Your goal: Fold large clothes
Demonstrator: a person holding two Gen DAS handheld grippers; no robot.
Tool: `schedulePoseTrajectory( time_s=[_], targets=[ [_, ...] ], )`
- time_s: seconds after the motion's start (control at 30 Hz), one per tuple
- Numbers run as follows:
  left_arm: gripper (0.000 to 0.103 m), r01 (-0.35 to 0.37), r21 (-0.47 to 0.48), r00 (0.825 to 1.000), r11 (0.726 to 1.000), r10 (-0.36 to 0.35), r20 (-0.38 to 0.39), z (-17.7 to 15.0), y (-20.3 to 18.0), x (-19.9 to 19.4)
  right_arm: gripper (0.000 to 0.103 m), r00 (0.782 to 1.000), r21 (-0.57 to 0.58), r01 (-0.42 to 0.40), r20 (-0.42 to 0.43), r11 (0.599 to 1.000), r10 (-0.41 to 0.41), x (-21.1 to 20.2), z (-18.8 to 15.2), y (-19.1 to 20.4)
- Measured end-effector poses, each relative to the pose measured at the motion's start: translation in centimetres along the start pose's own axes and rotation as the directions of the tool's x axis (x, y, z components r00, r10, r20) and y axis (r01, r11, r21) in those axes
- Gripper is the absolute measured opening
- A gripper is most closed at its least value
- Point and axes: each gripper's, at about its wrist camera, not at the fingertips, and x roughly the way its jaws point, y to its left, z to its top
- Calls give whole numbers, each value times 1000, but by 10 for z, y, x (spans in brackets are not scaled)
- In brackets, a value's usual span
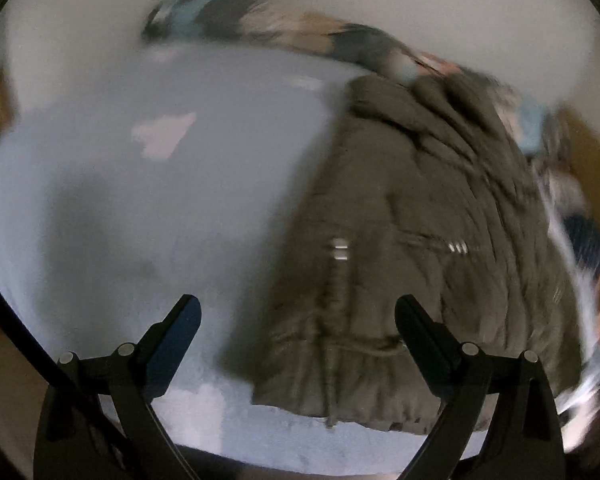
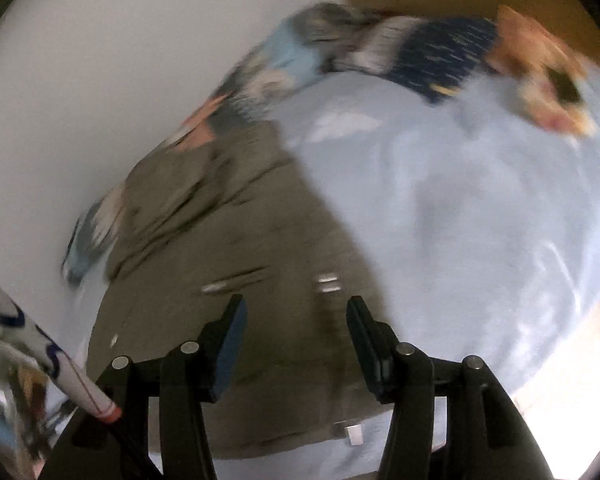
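Note:
A large olive-brown padded jacket (image 1: 412, 240) lies spread on a pale blue sheet (image 1: 172, 184). In the left wrist view my left gripper (image 1: 298, 314) is open and empty, held above the jacket's hem edge, its right finger over the jacket and its left finger over the sheet. In the right wrist view the jacket (image 2: 228, 248) fills the lower left. My right gripper (image 2: 296, 316) is open and empty, above the jacket's lower part near its snaps. Both views are motion-blurred.
A row of mixed coloured clothes (image 1: 284, 28) lies along the far edge of the sheet against a white wall, also in the right wrist view (image 2: 420, 52). A patterned cloth (image 2: 40, 356) sits at the lower left. The bare sheet (image 2: 480, 208) lies to the jacket's right.

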Motion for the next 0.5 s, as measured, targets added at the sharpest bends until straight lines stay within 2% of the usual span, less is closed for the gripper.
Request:
schedulePoseTrajectory(
  time_s=[0.07, 0.13, 0.17, 0.3, 0.4, 0.5],
  targets=[
    [86, 56, -133, 996, 990, -64, -58, -1, 25, 11, 56, 1000, 64, 3, -23, 998, -1, 6, 0, -16],
    [80, 103, -231, 986, 967, -130, -107, -6, 41, 24, 56, 999, 115, -11, -49, 993, 17, 13, -2, -24],
    [80, 115, -252, 982, 961, -148, -117, -8, 44, 26, 57, 998, 136, -23, -62, 990, 32, 15, -2, -26],
    [80, 144, -263, 978, 954, -177, -108, -11, 43, 27, 64, 994, 160, -35, -92, 986, 50, 25, -4, -27],
    [80, 126, -256, 982, 958, -157, -103, -16, 40, 26, 65, 993, 181, -29, -109, 983, 49, 32, -4, -30],
    [80, 154, -282, 978, 947, -186, -93, -19, 40, 27, 65, 994, 234, -23, -103, 972, 48, 31, -4, -41]
  ],
)
